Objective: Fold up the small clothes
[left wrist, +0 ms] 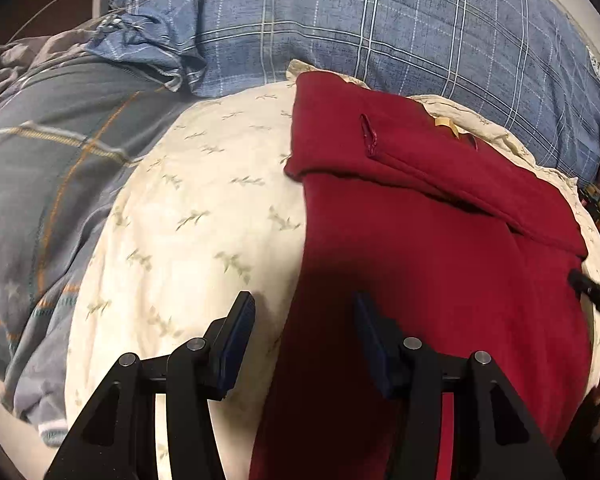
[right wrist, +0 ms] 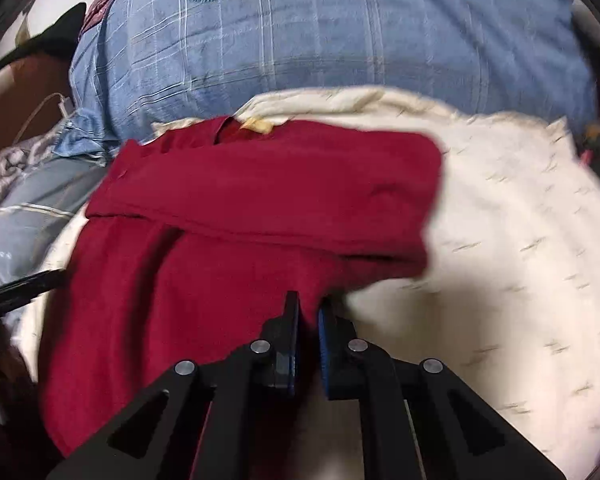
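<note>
Left gripper (left wrist: 304,312): jaws spread wide, holding nothing, straddling the near left edge of the red garment (left wrist: 440,240). Right gripper (right wrist: 309,312): jaws nearly closed, pinching that garment's right edge. Red garment: lies on a cream leaf-print cloth (left wrist: 188,220), its far portion folded back over itself. Blue plaid bedding (left wrist: 340,28) beyond; grey plaid quilt (left wrist: 40,168) to the left

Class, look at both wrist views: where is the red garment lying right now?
The red garment lies partly folded on the cream leaf-print cushion, before the blue plaid bedding; the right claw pinches its near edge.
</note>
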`<state>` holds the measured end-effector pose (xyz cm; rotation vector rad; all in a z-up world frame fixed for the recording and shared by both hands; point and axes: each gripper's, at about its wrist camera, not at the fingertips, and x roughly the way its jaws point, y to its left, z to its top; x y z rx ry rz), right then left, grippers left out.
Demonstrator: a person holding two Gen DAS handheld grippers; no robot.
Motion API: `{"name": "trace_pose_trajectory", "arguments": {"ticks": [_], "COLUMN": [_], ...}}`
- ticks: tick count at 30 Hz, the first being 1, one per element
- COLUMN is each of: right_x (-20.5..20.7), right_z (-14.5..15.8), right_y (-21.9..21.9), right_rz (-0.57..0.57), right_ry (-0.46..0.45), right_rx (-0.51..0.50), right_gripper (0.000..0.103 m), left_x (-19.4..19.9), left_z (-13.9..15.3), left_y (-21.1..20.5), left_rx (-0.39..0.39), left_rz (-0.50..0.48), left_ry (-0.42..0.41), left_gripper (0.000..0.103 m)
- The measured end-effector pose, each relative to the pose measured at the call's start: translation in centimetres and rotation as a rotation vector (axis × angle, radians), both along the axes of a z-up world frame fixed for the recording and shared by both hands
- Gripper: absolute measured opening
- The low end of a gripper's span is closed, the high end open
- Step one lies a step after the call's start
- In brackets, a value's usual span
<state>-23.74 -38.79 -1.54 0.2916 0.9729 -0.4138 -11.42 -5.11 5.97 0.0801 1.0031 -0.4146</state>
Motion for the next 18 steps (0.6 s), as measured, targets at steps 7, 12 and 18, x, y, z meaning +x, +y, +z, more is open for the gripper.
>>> {"name": "trace_pose_trajectory", "arguments": {"ticks": [7, 12, 18], "right_x": [-1.2, -5.2, -7.2], "right_z": [1.3, 2.3, 0.8], "right_y": [0.5, 0.7, 3.8], "right_rz": [-0.024, -0.048, 0.024], "right_ry": [0.007, -0.045, -0.022], "right_rx": [0.007, 0.204, 0.265], "right_gripper": [0.006, 0.057, 0.045], "left_x": [-2.6, -4.3, -6.0], "left_z": [-0.1, 0.2, -0.1], "left_y": [1.0, 2.6, 3.5], "left_rx": [0.024, 0.0, -0.005], "left_rz": [-0.018, -0.006, -0.022], "left_ry": [0.012, 0.024, 0.042], "left_gripper": [0.051, 0.051, 0.052]}}
